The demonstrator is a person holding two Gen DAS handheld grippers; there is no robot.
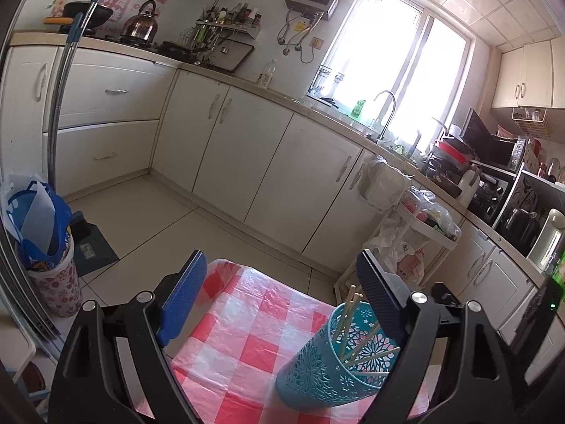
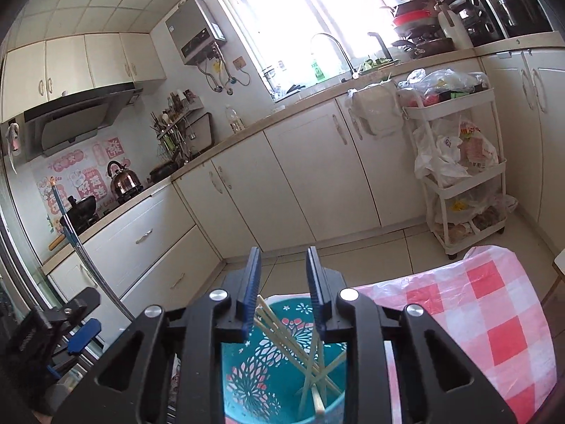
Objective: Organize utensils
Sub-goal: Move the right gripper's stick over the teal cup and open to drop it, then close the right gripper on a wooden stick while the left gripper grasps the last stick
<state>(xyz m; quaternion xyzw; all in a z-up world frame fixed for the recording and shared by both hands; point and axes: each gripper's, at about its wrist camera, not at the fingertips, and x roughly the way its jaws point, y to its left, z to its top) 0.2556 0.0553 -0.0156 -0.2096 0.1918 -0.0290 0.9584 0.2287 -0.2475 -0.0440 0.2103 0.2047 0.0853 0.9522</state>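
A teal cut-out utensil holder (image 1: 332, 364) stands on the red-and-white checked tablecloth (image 1: 247, 332) and holds several wooden chopsticks (image 1: 348, 312). My left gripper (image 1: 282, 275) is open and empty, with the holder beside its right finger. In the right wrist view the holder (image 2: 282, 371) sits directly below my right gripper (image 2: 284, 268). Its blue jaws stand a moderate gap apart with nothing between them, just above the chopsticks (image 2: 282, 332) inside the holder.
White kitchen cabinets (image 1: 226, 148) run along the far side. A white trolley (image 2: 462, 162) with bags stands beside the table. A flowered bin (image 1: 53, 275) with a blue bag and a dustpan stand at the left. A mop handle (image 1: 60, 99) leans there.
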